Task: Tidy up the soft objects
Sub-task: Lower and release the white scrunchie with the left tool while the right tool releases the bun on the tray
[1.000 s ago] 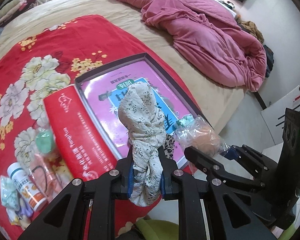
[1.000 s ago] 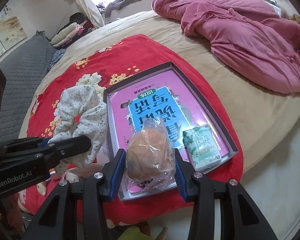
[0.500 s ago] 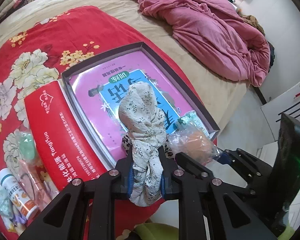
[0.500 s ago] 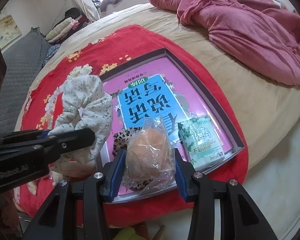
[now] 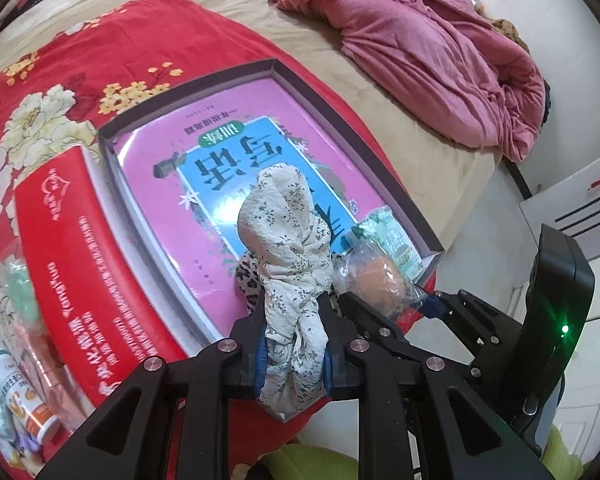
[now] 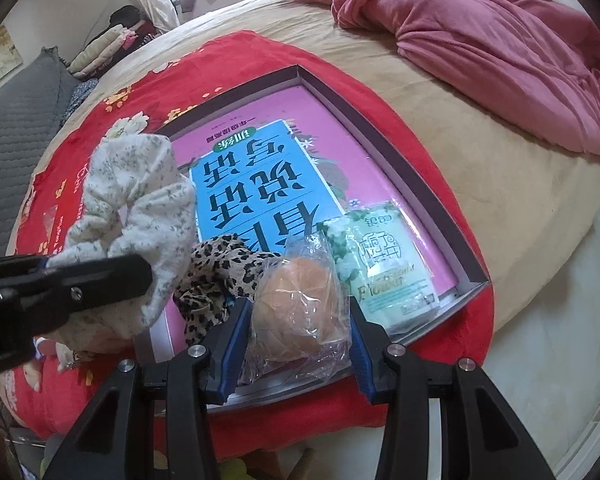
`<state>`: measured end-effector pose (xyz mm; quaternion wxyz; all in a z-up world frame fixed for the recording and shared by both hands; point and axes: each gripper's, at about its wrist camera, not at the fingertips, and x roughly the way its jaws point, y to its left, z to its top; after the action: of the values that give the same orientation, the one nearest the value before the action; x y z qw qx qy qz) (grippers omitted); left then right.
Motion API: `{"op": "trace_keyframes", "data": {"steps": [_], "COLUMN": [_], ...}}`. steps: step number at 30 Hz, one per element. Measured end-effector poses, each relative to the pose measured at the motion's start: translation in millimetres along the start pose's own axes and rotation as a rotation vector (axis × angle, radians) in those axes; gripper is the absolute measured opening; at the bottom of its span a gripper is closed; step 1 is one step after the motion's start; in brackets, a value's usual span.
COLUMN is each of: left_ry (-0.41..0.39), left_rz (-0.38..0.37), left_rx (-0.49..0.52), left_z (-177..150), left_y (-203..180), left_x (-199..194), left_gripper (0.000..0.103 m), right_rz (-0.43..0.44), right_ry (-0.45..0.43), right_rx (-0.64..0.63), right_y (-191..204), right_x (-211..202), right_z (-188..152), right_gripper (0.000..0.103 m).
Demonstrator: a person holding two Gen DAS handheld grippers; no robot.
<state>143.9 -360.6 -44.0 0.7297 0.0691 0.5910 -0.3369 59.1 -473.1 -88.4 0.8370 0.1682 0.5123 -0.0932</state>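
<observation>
My left gripper [image 5: 294, 354] is shut on a white floral scrunchie [image 5: 290, 248], held above the near end of a dark shallow box [image 5: 188, 84] with a pink and blue book in it. The scrunchie also shows in the right wrist view [image 6: 136, 216]. My right gripper [image 6: 296, 340] is shut on an orange soft ball in a clear bag [image 6: 296, 312], over the box's near edge; it also shows in the left wrist view [image 5: 376, 276]. A leopard-print scrunchie [image 6: 220, 268] and a green tissue pack [image 6: 384, 264] lie in the box.
A red box lid [image 5: 72, 264] lies left of the box on the red floral blanket [image 5: 100, 40]. A small bottle [image 5: 16, 392] and packets lie at the blanket's near left. A pink quilt [image 6: 500, 40] is bunched at the far right. The bed edge and floor [image 6: 540, 360] are at the right.
Both grippers moved forward and lower over the near end of the box, still holding their objects. The leopard scrunchie came into view beneath them.
</observation>
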Motion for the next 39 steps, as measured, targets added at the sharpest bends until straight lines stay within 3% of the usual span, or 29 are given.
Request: {"op": "trace_keyframes", "data": {"steps": [15, 24, 27, 35, 39], "left_ry": [0.061, 0.082, 0.084, 0.084, 0.077], "left_rz": [0.028, 0.041, 0.053, 0.055, 0.054], "left_rx": [0.007, -0.006, -0.003, -0.007, -0.01], "left_z": [5, 4, 3, 1, 1], "left_y": [-4, -2, -1, 0, 1], "left_x": [24, 28, 26, 24, 21], "left_gripper": [0.025, 0.027, 0.034, 0.037, 0.047], "right_rz": [-0.039, -0.039, -0.046, -0.057, -0.08], "right_ry": [-0.01, -0.034, -0.045, -0.069, -0.067], "right_rx": [-0.071, -0.095, -0.086, -0.059, -0.062], "right_y": [2, 0, -5, -15, -14], "right_x": [6, -3, -10, -22, -23], "right_z": [3, 4, 4, 10, 10], "right_gripper": [0.047, 0.062, 0.062, 0.062, 0.062]}}
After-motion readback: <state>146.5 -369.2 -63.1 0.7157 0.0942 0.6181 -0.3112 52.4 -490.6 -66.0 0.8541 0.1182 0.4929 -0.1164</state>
